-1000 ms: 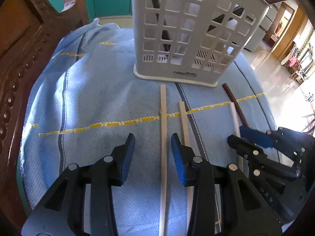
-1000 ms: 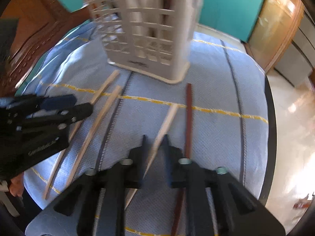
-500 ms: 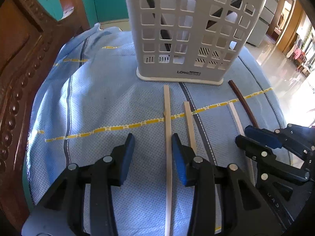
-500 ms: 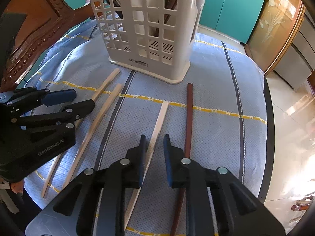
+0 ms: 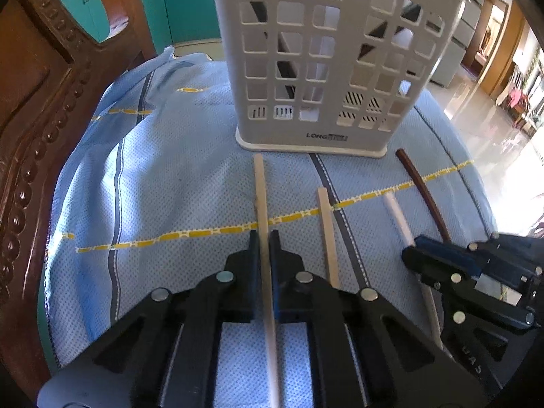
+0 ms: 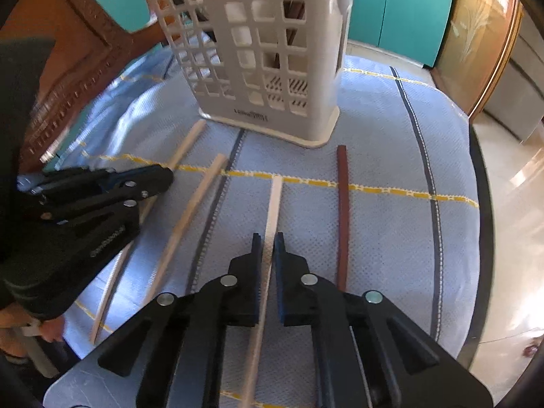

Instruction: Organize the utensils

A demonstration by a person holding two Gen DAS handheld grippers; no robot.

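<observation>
Left gripper (image 5: pixel 264 238): its fingers have just closed and now clamp the leftmost pale chopstick (image 5: pixel 260 190), which runs between them toward 12 o'clock.
Right gripper (image 6: pixel 268 239): fingers clamped on a whitish chopstick (image 6: pixel 276 197); in the left wrist view this gripper sits at 4 o'clock.
Second pale chopstick (image 5: pixel 327 221): lies loose on the cloth just to the right of the one the left fingers hold, roughly parallel to it.
Dark brown chopstick (image 6: pixel 342 210): lies flat at 1 o'clock of the right fingers, beside the whitish one, not touching it.
White utensil basket (image 5: pixel 326 68): upright at 12 o'clock, dark sticks already leaning inside.
Blue cloth (image 5: pixel 170 170): covers the worktop, with yellow dashed lines and dark stripes.
Carved wooden chair (image 5: pixel 40 102): at 9 o'clock, along the cloth's edge.
</observation>
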